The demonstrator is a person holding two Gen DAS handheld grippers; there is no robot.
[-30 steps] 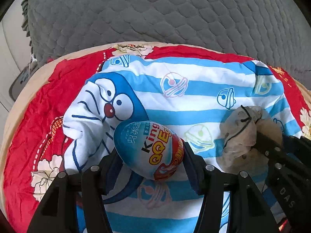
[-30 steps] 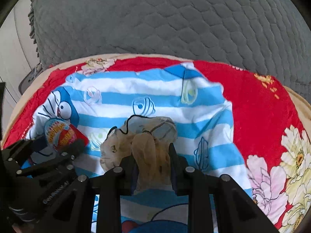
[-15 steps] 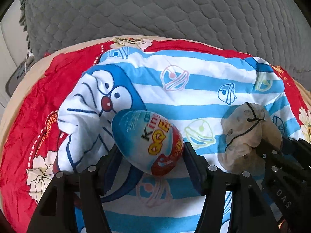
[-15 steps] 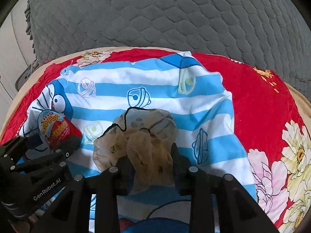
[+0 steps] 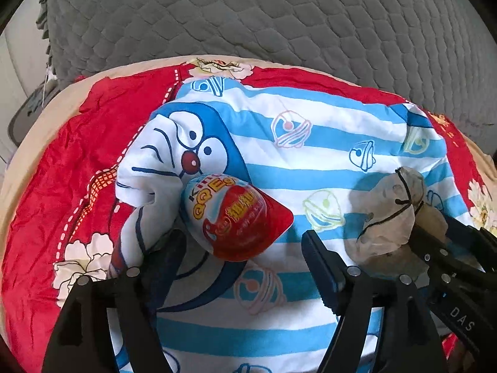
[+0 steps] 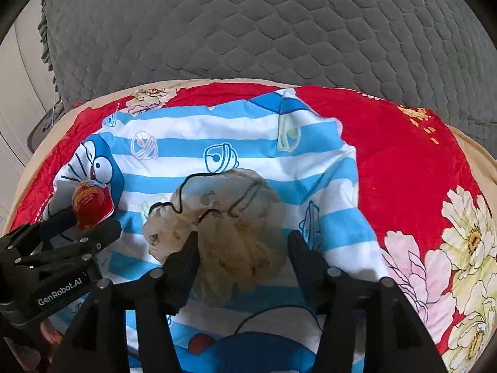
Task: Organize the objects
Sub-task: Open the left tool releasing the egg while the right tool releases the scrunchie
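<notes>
Grey quilted cushion behind — white wall left.

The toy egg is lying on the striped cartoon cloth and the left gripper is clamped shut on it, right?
Not quite. The toy egg does lie on the striped cartoon cloth, but the left gripper is open: in the left wrist view its fingers stand wide apart, the egg loose ahead of them. The right wrist view agrees.

The cloth is showing blue-and-white stripes with cartoon prints. The egg is wearing red, white and yellow; the quilt is glowing red with flowers.
</notes>
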